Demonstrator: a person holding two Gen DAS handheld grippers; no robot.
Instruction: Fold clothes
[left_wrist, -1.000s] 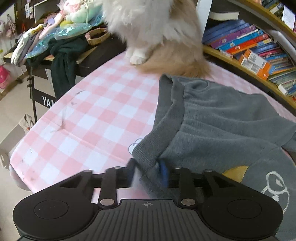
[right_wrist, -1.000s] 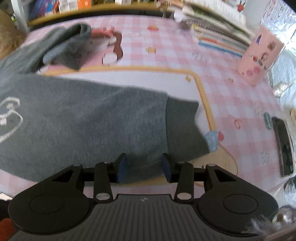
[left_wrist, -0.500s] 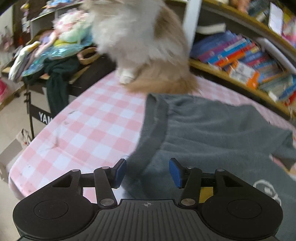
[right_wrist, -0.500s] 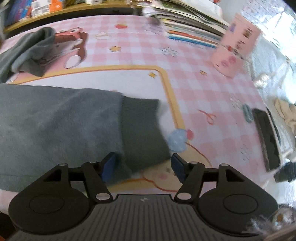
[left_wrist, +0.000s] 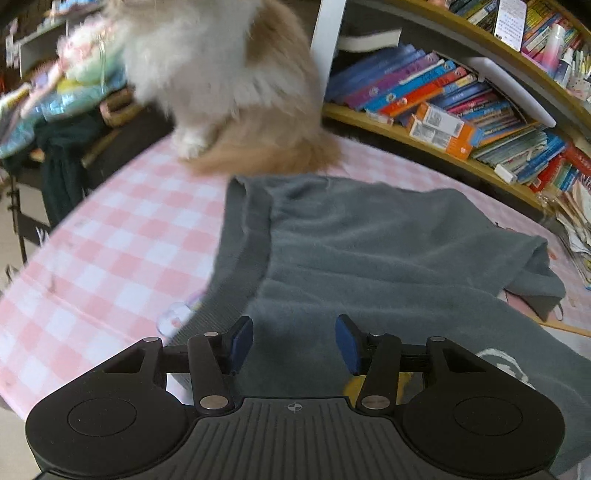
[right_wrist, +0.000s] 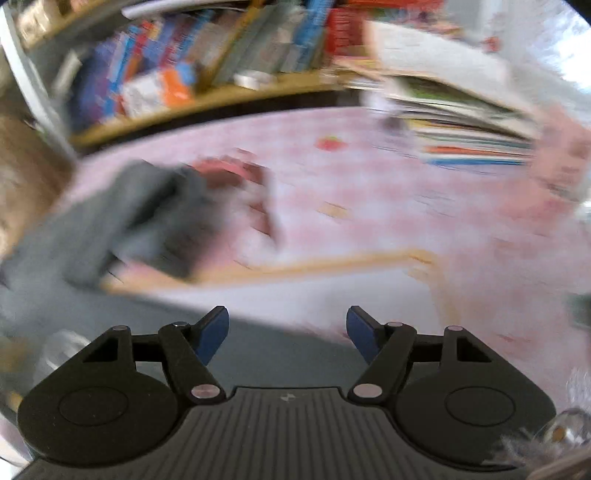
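Note:
A grey sweater (left_wrist: 369, 258) lies spread on the pink checked tablecloth (left_wrist: 122, 251), its ribbed hem (left_wrist: 240, 251) on the left. My left gripper (left_wrist: 294, 343) is open and empty, just above the sweater's near part by the hem. The right wrist view is blurred by motion. My right gripper (right_wrist: 288, 334) is open and empty over the sweater's near edge (right_wrist: 258, 354). A bunched grey sleeve (right_wrist: 147, 214) lies further back left.
A fluffy cat (left_wrist: 229, 85) sits on the table just beyond the hem. Bookshelves (left_wrist: 461, 107) run along the far side. A stack of books (right_wrist: 461, 122) lies on the table at the right. A cluttered dark stand (left_wrist: 74, 122) is off the left edge.
Both grippers have opened and let go of the sweater, the left of the hem, the right of the sleeve cuff. Both have risen and moved inward; the right one is swinging fast.

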